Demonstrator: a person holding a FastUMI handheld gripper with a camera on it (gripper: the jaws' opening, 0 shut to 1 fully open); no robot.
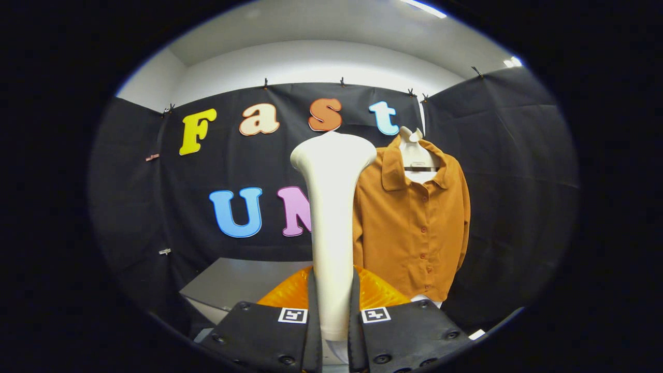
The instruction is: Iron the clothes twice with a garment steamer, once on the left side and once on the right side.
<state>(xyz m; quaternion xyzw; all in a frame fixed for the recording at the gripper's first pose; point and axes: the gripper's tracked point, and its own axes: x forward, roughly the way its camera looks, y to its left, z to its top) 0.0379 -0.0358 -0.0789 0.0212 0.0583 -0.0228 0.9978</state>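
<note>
I had the gripper (pixel 332 331) clamped on the white garment steamer (pixel 331 207), its 2 jaws closed against either side of the handle low in the centre of the frame. The steamer stood upright between them, its narrow handle rising and flaring into a broad rounded head at mid-frame. Behind the base of the handle, just past the jaws, a translucent orange part (pixel 373 292) bulged out to both sides; I could not tell exactly what it was.

The orange-brown shirt (pixel 414 228) hung right of centre, beyond the steamer and partly hidden by its handle along the shirt's left edge. It was buttoned down the front with its collar spread open, and it hung on a pale hanger or form (pixel 414 150) whose top showed above the collar. Whether the steamer head touched the fabric I could not tell; it looked to stand nearer to me than the shirt.

A grey table (pixel 233 280) lay at lower left of centre, beyond the jaws. The black booth cloth (pixel 518 181) ran behind everything, pinned up with small clips below a white wall.
</note>
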